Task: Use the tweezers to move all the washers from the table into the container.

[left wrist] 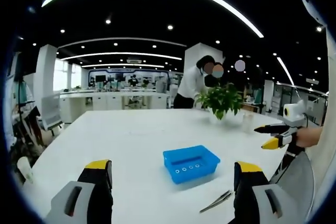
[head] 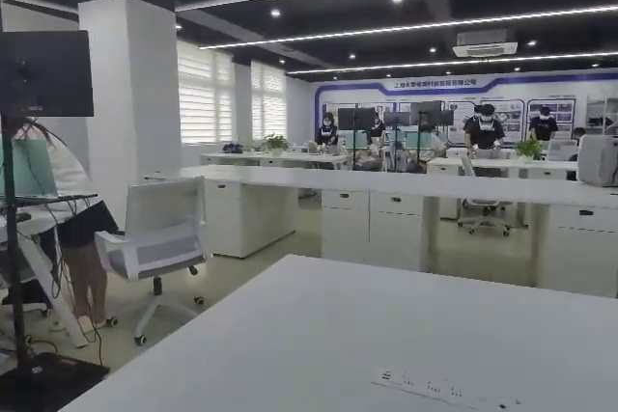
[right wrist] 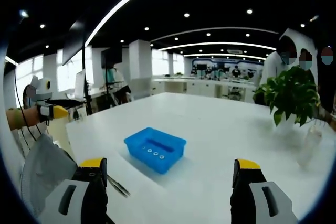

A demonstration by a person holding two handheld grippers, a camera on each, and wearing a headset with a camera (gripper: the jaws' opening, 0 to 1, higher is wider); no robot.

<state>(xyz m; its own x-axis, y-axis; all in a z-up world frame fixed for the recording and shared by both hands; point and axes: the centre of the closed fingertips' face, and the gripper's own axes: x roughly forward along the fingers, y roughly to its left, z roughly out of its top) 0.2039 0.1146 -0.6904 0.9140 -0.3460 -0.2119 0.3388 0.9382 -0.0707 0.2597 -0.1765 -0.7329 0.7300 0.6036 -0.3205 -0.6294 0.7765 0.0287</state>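
The wall lettering (head: 435, 84) far across the office is too small to read. The tweezers (left wrist: 216, 202) lie flat on the white table (left wrist: 121, 140), long axis slanting toward the blue container (left wrist: 190, 162) just beside them — a row of washers (left wrist: 188, 170) sits inside it. The left gripper (left wrist: 172, 167) and right gripper (right wrist: 168, 163) both face the container, jaws wide apart and empty.

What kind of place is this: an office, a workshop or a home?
Most likely a large open-plan office or lab: rows of long white desks, a swivel office chair, and ceiling strip lights. A potted plant stands on the worktable.
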